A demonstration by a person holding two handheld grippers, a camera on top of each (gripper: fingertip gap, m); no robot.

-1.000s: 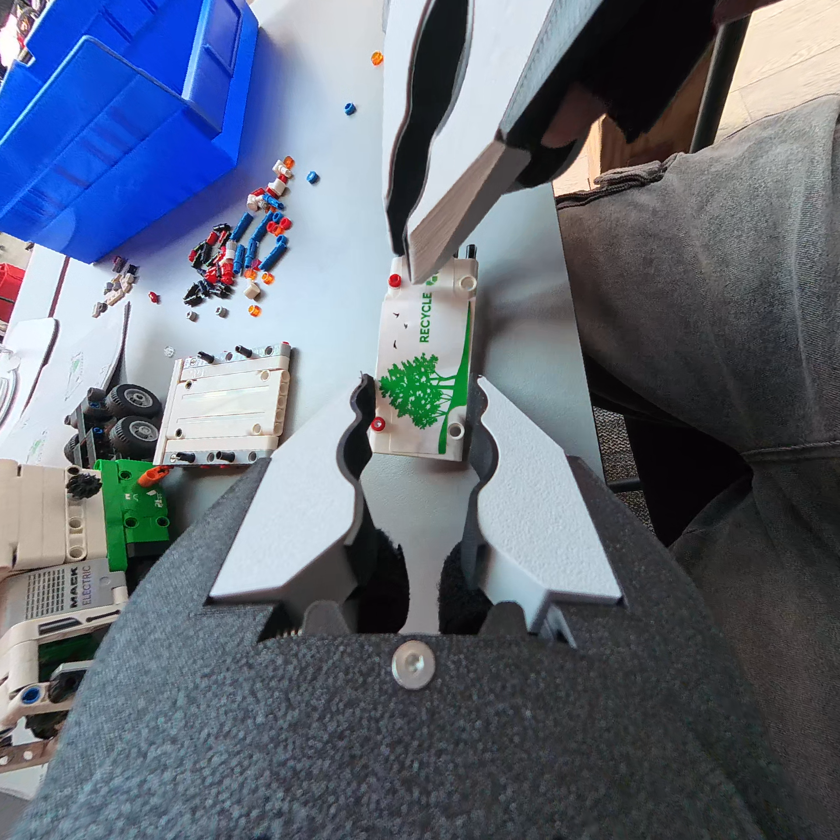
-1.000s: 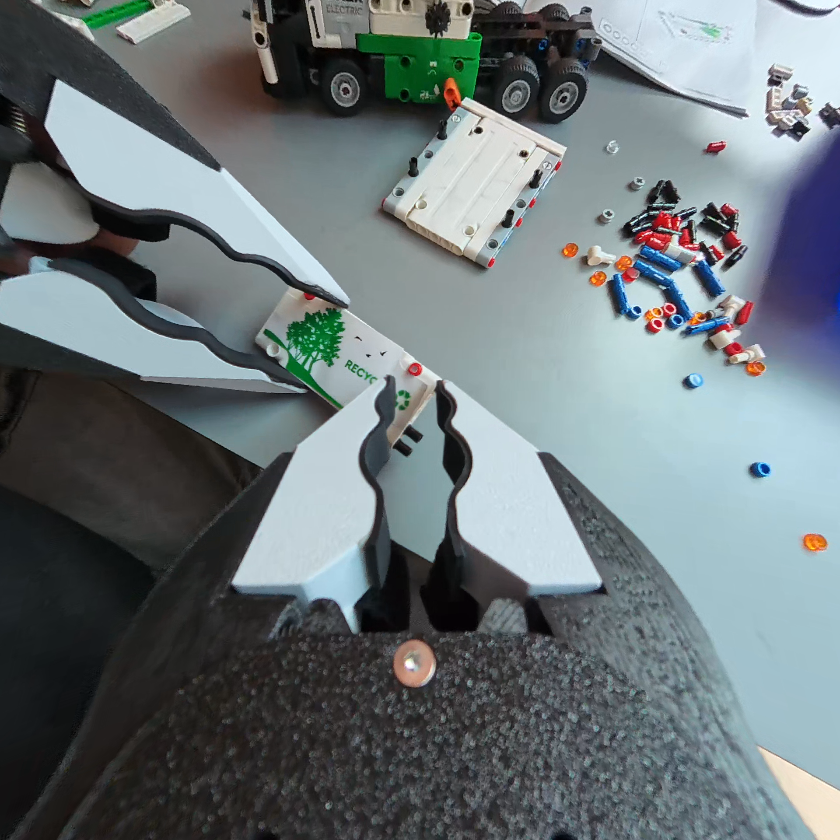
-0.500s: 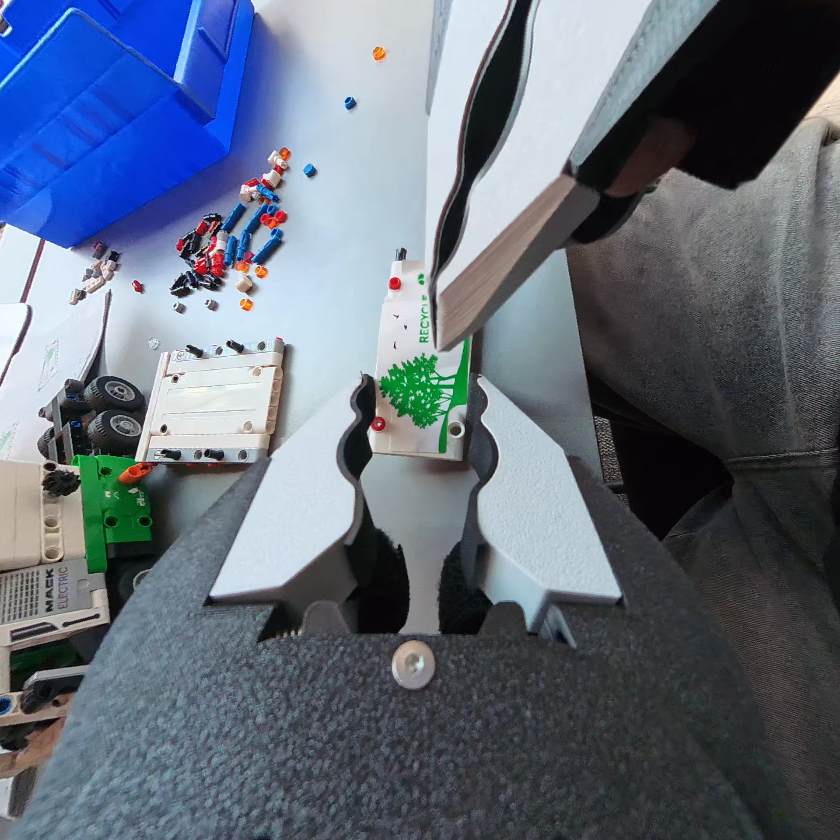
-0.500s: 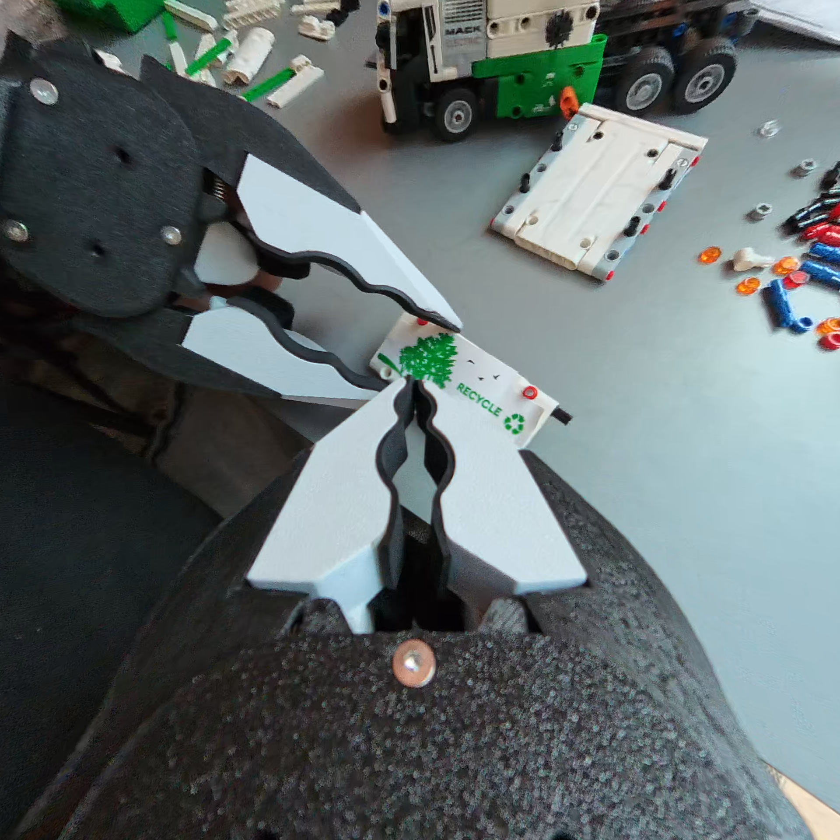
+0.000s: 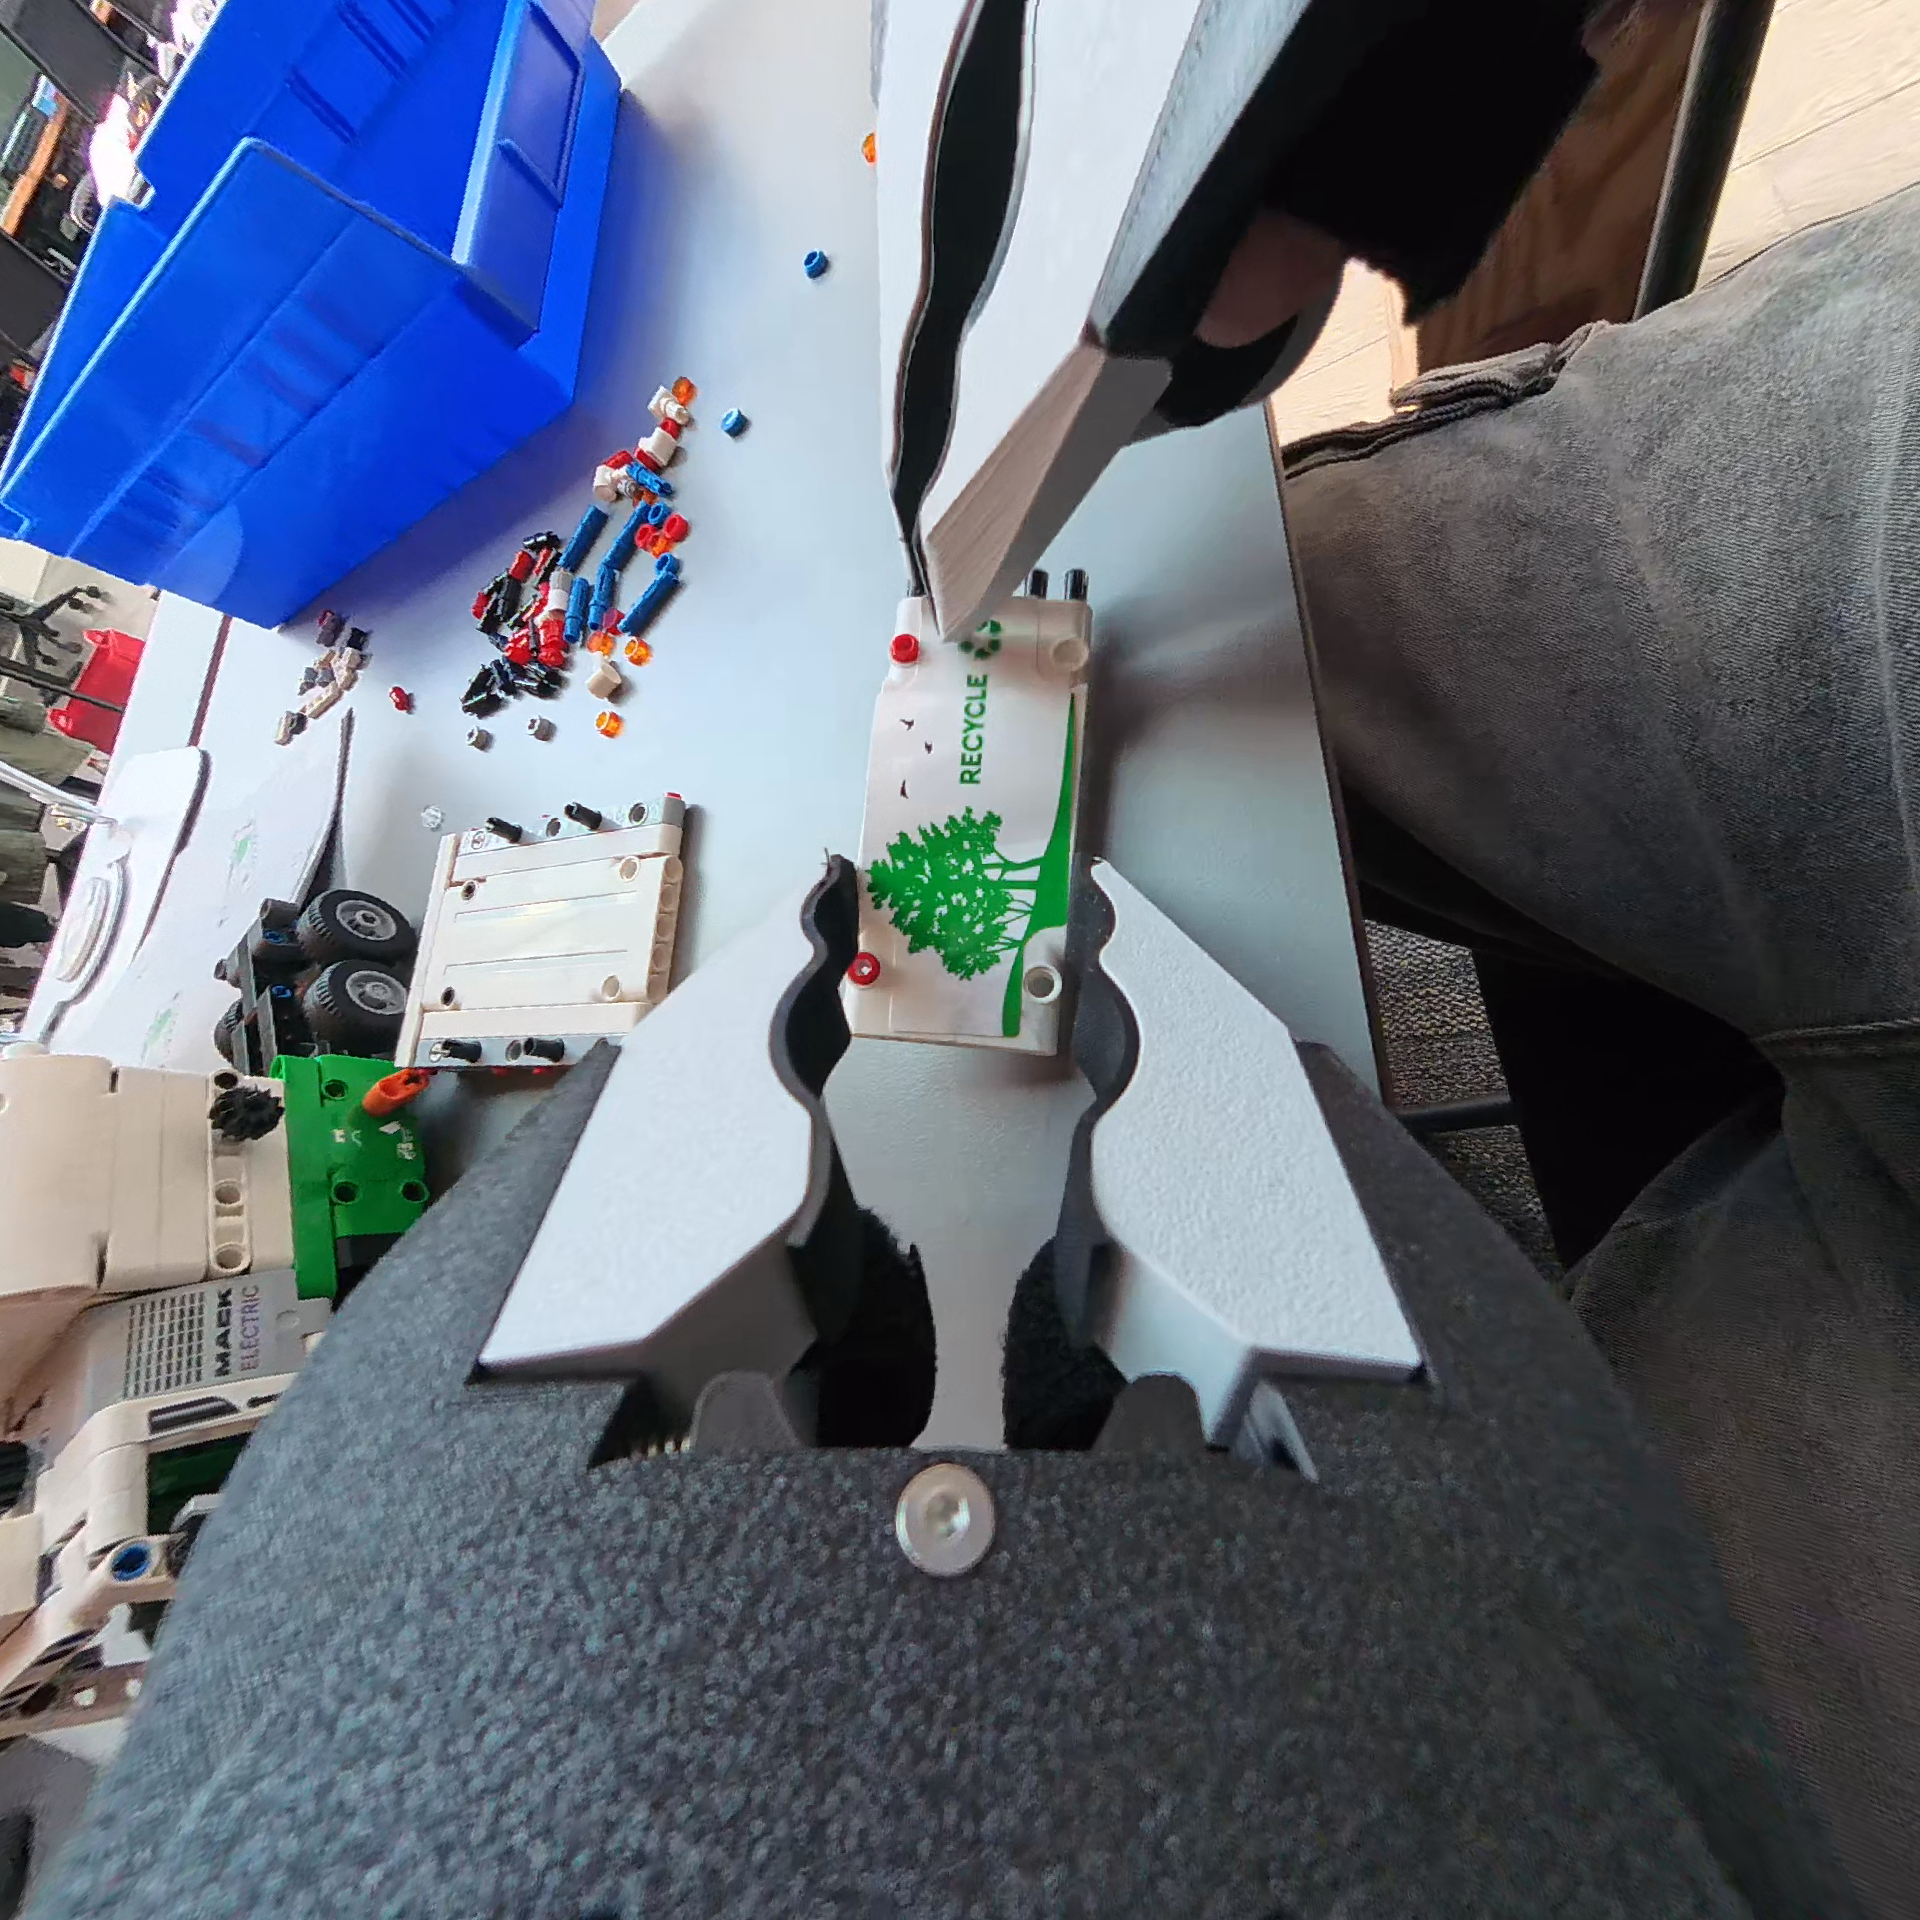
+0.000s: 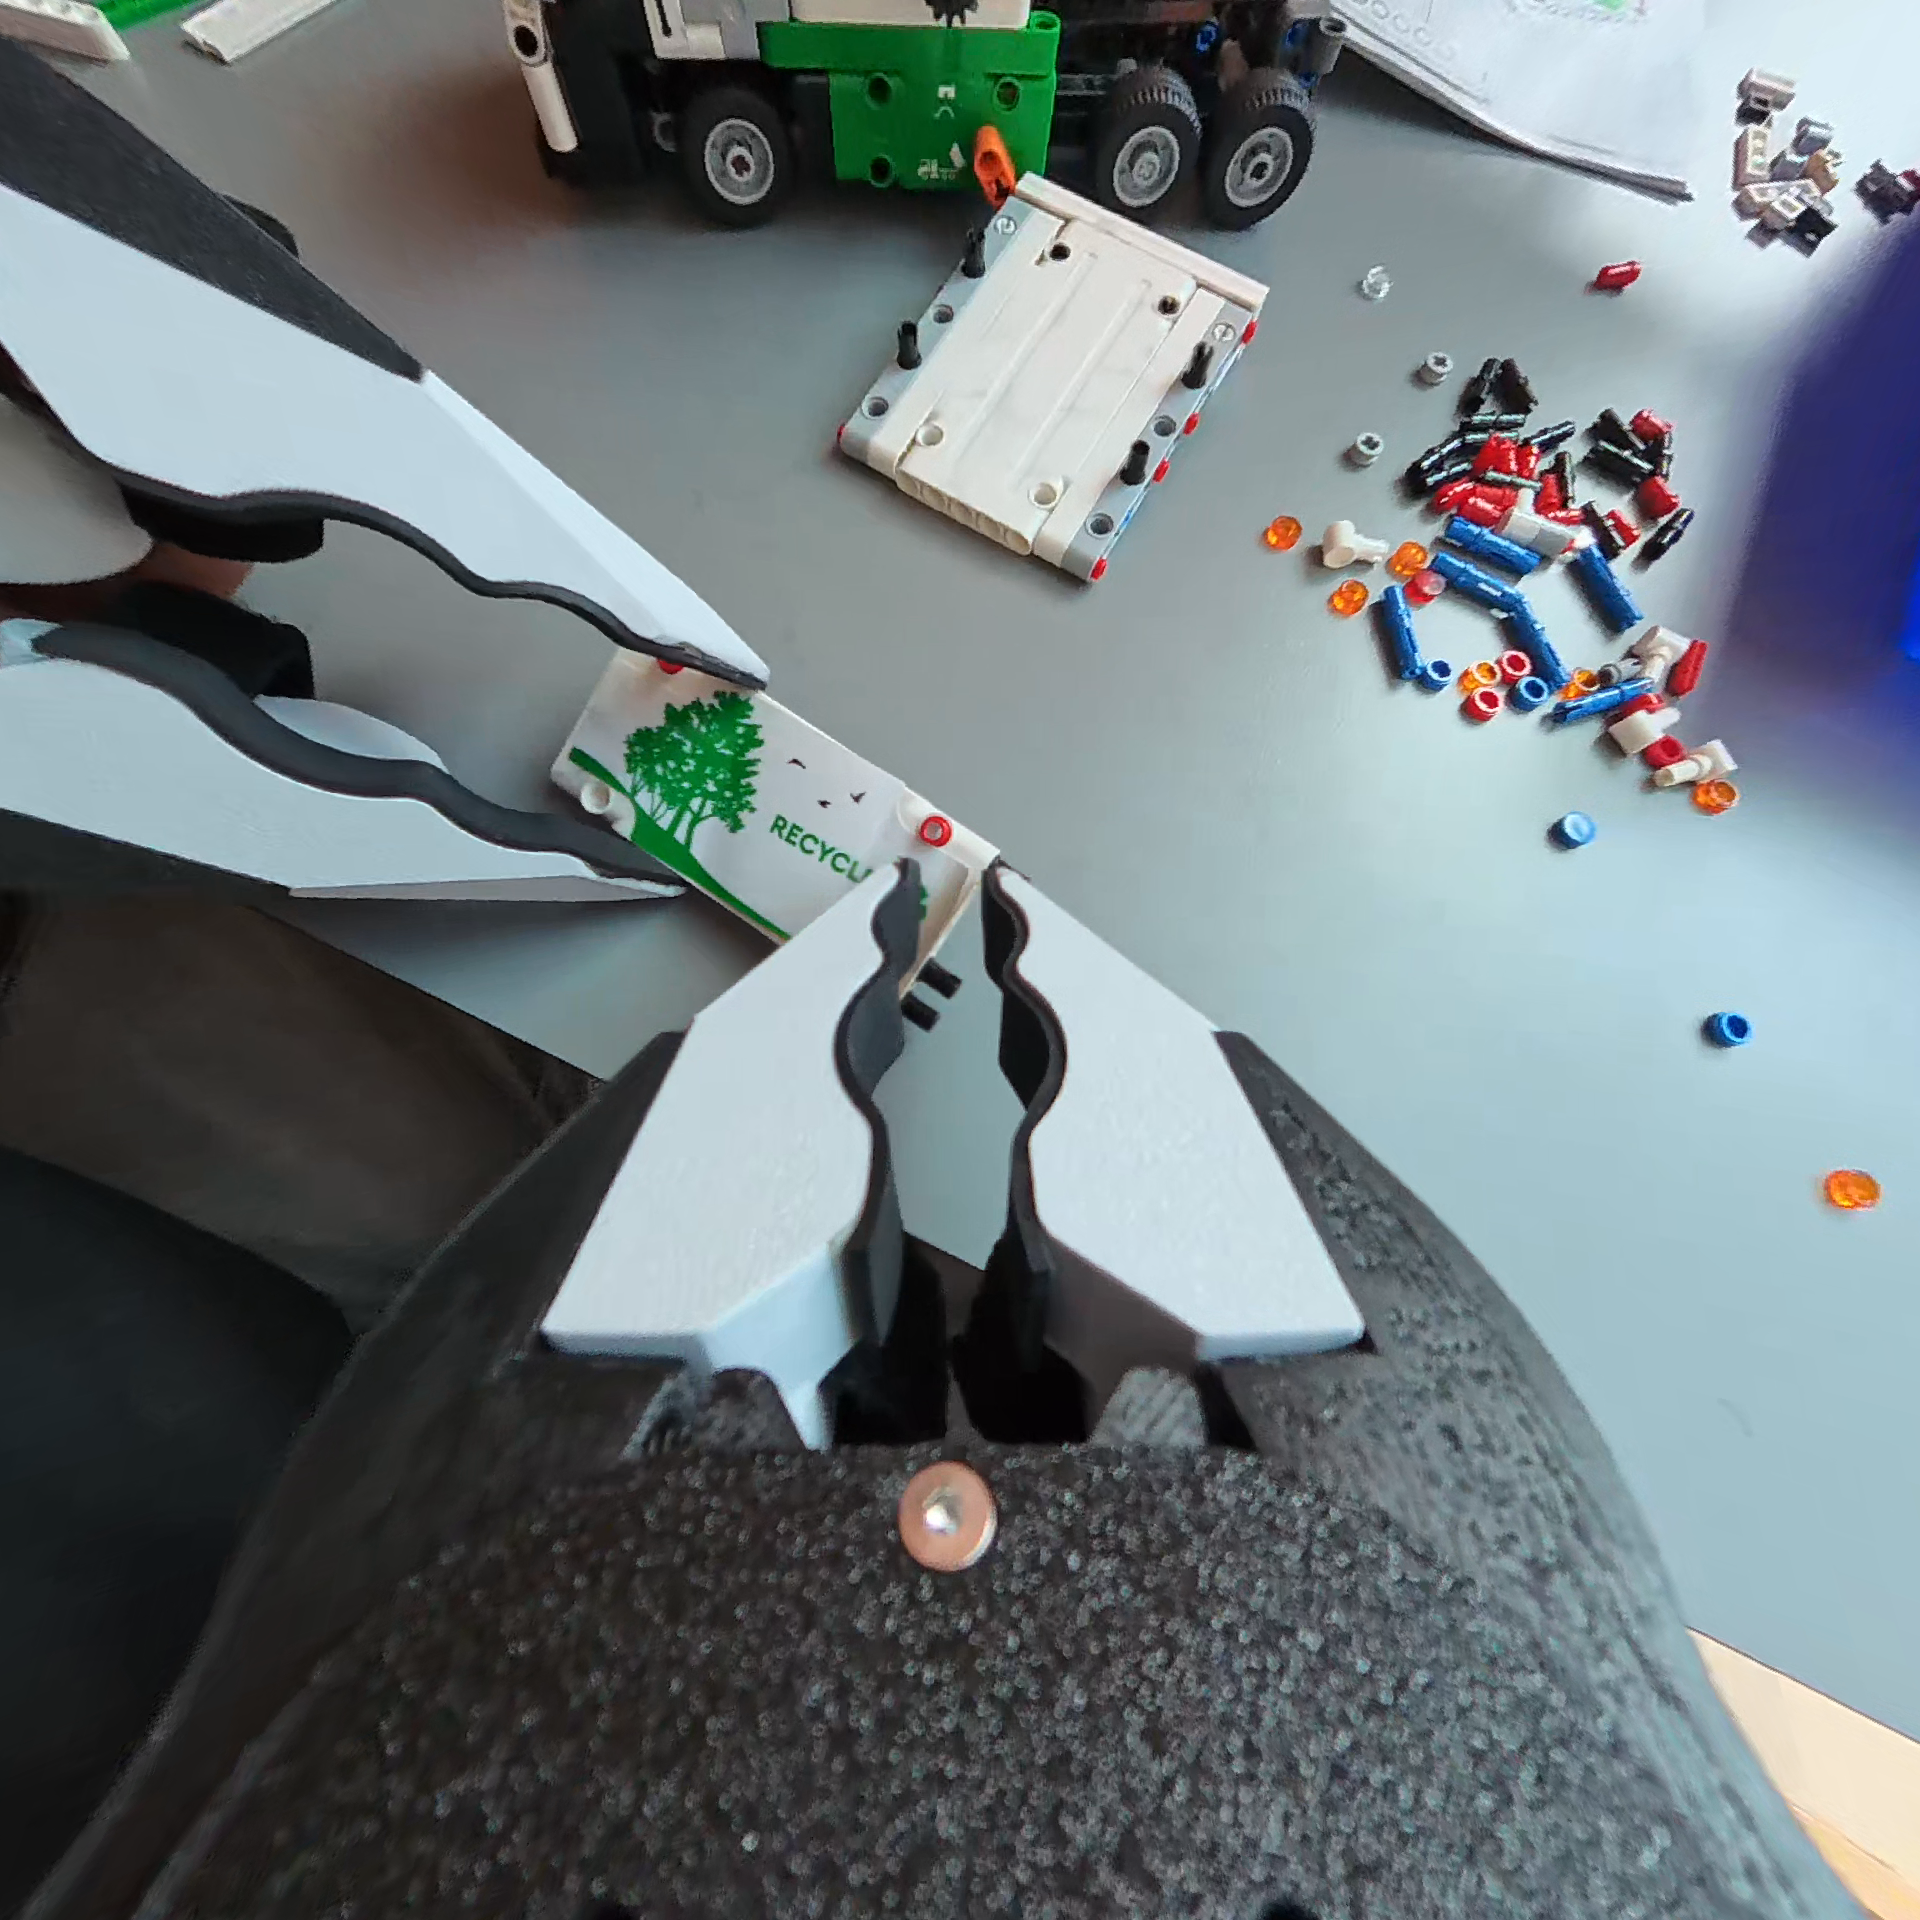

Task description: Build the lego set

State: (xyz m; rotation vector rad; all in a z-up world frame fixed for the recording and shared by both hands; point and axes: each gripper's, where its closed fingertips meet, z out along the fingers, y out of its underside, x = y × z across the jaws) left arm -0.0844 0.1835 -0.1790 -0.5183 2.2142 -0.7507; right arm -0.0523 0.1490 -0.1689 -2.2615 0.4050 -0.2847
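Observation:
My left gripper (image 5: 961, 883) is shut on a white panel (image 5: 977, 790) printed with a green tree, its pads pressing the panel's two long edges at the near end. The right wrist view shows the same grip (image 6: 717, 779) on the panel (image 6: 790, 800). My right gripper (image 6: 948, 873) stands with its fingers a little apart at the panel's far end. One finger lies over the printed face, the other past the end corner. Two black pins (image 6: 935, 982) stick out of that end between the fingers, clear of the pads. It also shows in the left wrist view (image 5: 930, 613).
A green and white toy truck (image 6: 894, 94) and a white plate assembly (image 6: 1049, 384) lie on the grey table. Several small red, blue, black and orange pieces (image 6: 1538, 582) are scattered to the right. Blue bins (image 5: 312, 291) stand behind. A person's grey-clad leg (image 5: 1610, 727) is beside the table edge. Across from one pair of fingers to the other is roughly 5 centimetres.
The right gripper went from the panel's far end to its side, nearly closing, then came back to the far end with fingers slightly parted. The left gripper kept its hold.

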